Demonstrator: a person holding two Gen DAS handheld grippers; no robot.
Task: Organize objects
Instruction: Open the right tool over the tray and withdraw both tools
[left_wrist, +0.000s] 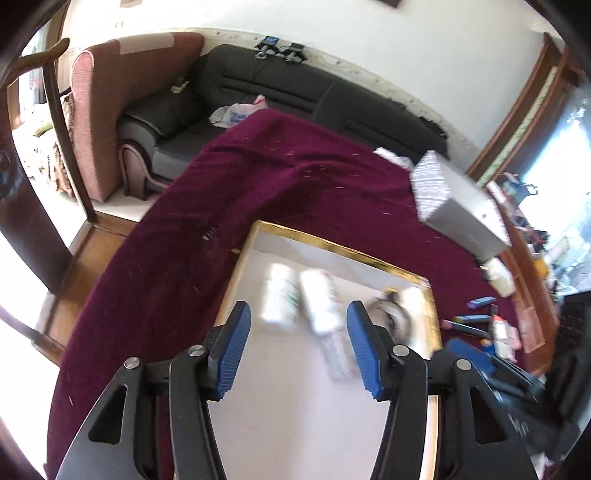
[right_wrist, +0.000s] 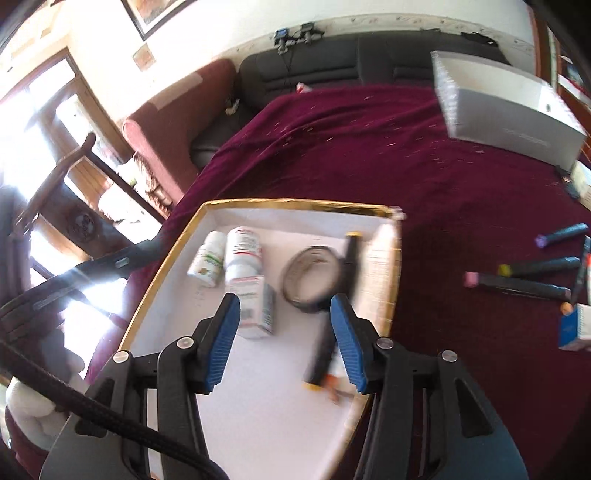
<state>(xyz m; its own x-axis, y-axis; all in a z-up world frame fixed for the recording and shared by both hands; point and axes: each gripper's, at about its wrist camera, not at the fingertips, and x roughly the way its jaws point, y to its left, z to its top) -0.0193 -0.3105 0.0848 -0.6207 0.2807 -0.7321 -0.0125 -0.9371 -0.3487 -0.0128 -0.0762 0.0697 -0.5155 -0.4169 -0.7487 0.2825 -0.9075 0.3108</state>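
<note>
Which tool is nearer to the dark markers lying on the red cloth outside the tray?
Probably the right tool. It hangs over the tray, on the side toward the markers. The left tool hangs over the tray's other part, farther from them.

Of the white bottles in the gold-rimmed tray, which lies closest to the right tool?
The red-labelled bottle lying just ahead of the right tool; the other two lie farther back.

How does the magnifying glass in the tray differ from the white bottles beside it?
The magnifying glass is dark, flat and ring-shaped with a handle; the white bottles are pale, chunky cylinders with printed labels. The magnifying glass sits nearer the tray's right side, the bottles nearer its left. Both lie in the gold-rimmed tray.
</note>
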